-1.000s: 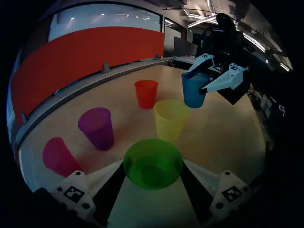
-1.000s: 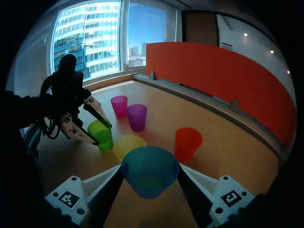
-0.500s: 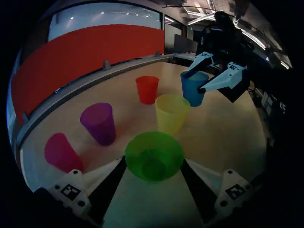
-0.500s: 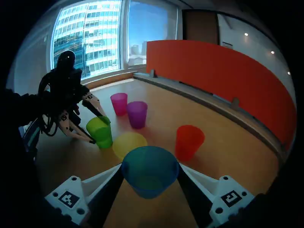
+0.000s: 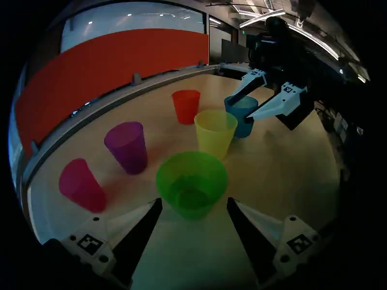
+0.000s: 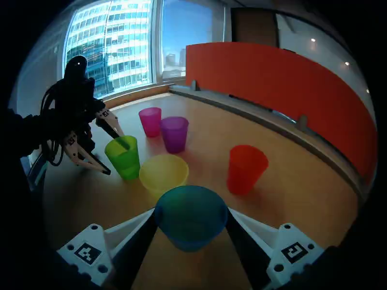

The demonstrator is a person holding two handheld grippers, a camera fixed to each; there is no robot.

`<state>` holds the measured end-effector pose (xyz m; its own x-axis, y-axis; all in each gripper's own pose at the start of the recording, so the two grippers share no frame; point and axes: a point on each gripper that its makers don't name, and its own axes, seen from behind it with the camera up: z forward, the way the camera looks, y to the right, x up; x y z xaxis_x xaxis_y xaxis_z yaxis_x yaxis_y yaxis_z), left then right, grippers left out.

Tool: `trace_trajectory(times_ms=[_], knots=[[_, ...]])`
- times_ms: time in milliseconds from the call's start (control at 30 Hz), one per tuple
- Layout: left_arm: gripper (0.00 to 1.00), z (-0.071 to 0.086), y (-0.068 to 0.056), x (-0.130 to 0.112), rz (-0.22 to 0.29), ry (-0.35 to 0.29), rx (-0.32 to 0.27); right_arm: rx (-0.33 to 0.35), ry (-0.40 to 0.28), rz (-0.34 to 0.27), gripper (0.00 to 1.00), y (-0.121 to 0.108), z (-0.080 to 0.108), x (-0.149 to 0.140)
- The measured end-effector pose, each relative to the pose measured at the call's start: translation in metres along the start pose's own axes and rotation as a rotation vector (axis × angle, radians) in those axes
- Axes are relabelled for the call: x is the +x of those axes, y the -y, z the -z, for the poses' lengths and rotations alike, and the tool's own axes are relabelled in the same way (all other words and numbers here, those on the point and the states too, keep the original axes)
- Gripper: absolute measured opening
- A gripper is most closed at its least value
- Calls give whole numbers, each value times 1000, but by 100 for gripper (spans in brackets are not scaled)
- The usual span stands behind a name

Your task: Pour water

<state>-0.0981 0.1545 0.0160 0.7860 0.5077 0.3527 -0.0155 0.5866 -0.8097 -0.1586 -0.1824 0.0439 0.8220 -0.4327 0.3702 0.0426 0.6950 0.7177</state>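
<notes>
Pale wood surface [image 6: 290,203] holds everything. Right claw [image 6: 191,211] is clamped on the blue cup [image 6: 191,220], upright, and the open yellow cup [image 6: 163,175] stands just beyond it, slightly left, so I'd guess that's the closest pour target. Left claw [image 6: 114,154] straddles the green cup [image 6: 125,158] at its tips, farther left; can't tell if it's squeezing. All smooth, see-through tapered plastic cups.

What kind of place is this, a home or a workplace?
Most likely an office meeting room: tall windows facing glass towers, a long wooden table with an orange divider along its edge, and strip lights on the ceiling.
</notes>
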Motion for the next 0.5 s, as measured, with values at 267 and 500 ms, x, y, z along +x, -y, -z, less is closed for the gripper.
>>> trace_trajectory(times_ms=[267, 500], knots=[[100, 6, -2, -7, 0, 9, 2, -8, 5, -3, 94, -1, -5, -10], [100, 9, -3, -10, 10, 8, 10, -10, 6, 5, 94, 1, -3, -16]])
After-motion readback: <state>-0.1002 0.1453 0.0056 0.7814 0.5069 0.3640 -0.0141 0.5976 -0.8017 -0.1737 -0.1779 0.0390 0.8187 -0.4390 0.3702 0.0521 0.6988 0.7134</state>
